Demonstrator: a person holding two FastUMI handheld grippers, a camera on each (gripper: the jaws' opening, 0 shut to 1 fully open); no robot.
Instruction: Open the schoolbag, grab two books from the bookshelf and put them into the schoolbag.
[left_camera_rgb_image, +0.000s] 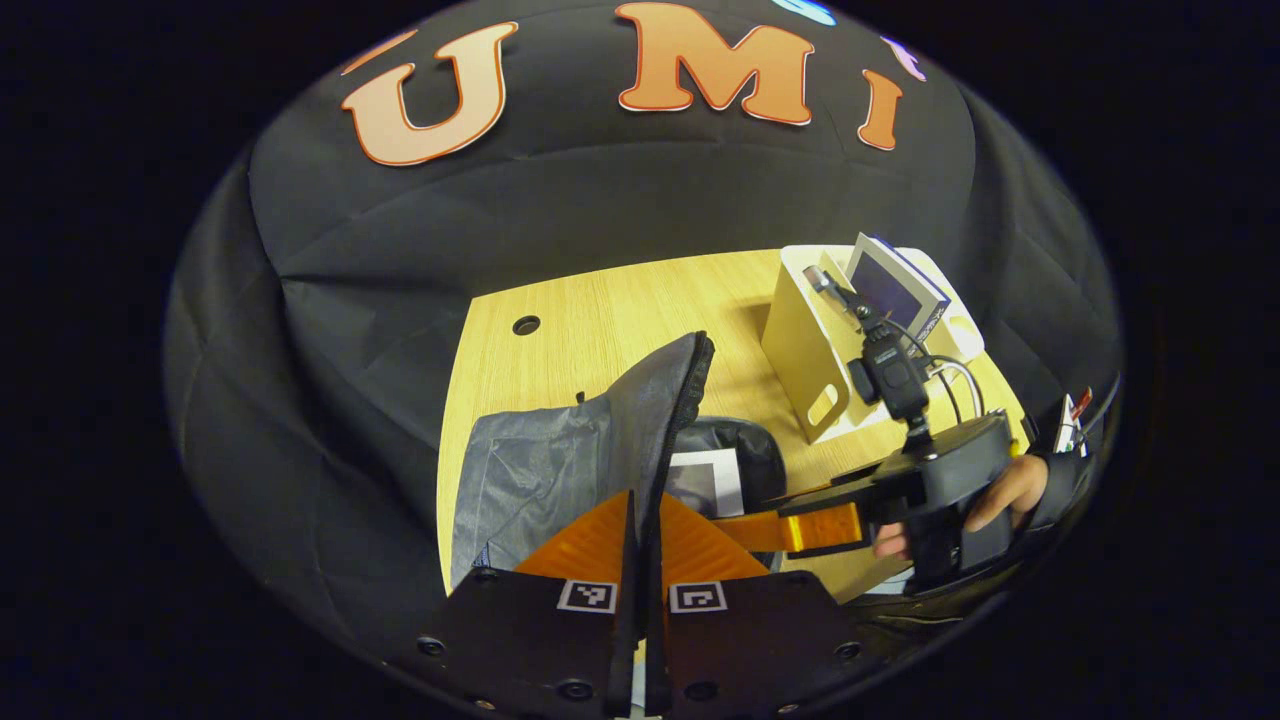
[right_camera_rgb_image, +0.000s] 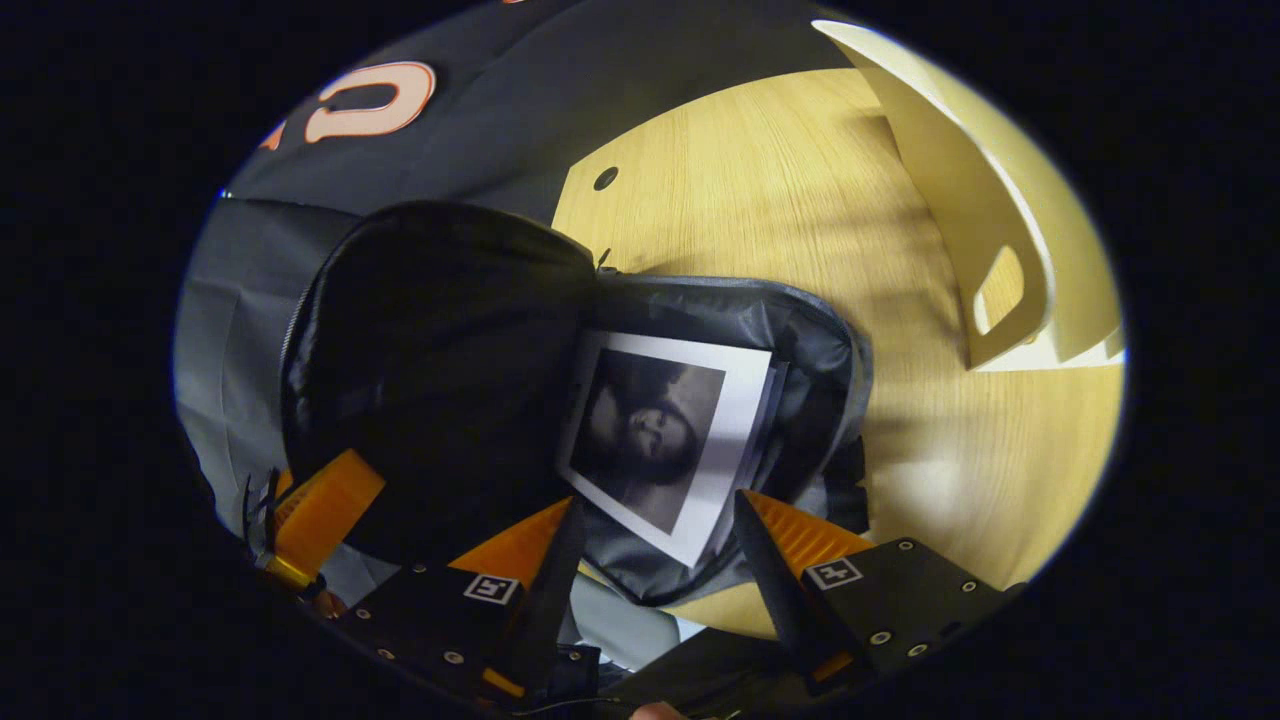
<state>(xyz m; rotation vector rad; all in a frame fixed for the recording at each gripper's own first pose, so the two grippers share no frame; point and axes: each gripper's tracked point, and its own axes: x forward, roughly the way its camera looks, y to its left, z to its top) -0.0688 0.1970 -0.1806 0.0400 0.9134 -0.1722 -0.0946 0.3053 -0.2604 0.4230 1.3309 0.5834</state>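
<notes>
1. One book (right_camera_rgb_image: 665, 440) lies inside the open schoolbag (right_camera_rgb_image: 810, 340), centre of the right gripper view, cover up, with white page edges at its right side. Its long axis runs from upper left to lower right of the frame, its lower corner pointing down between the right gripper's jaws.
2. Right gripper (right_camera_rgb_image: 655, 560): jaws wide, nothing between them. Whether either jaw touches the book's lower edge cannot be told. My reading: the book has been let go.
3. Left gripper (left_camera_rgb_image: 640, 560): jaws narrow, clamped on the edge of the schoolbag's flap (left_camera_rgb_image: 600, 440), which stands upright in the lower centre of the left gripper view with its zip edge running up and to the right. This grip looks to be what holds the mouth open.
4. Bookshelf (left_camera_rgb_image: 810, 360): cream rack, upper right of the left gripper view, on the wooden desk (left_camera_rgb_image: 600, 310), apart from the bag. At least one more book (left_camera_rgb_image: 895, 285) stands in it, leaning.
5. Key relation: the rack lies to the right of the bag in both views, on the side of the right gripper (left_camera_rgb_image: 820, 525) and the hand (left_camera_rgb_image: 1010, 490) that holds it. Judgement: with the left occupied by the flap, the right is the nearer and free one for the second book.
</notes>
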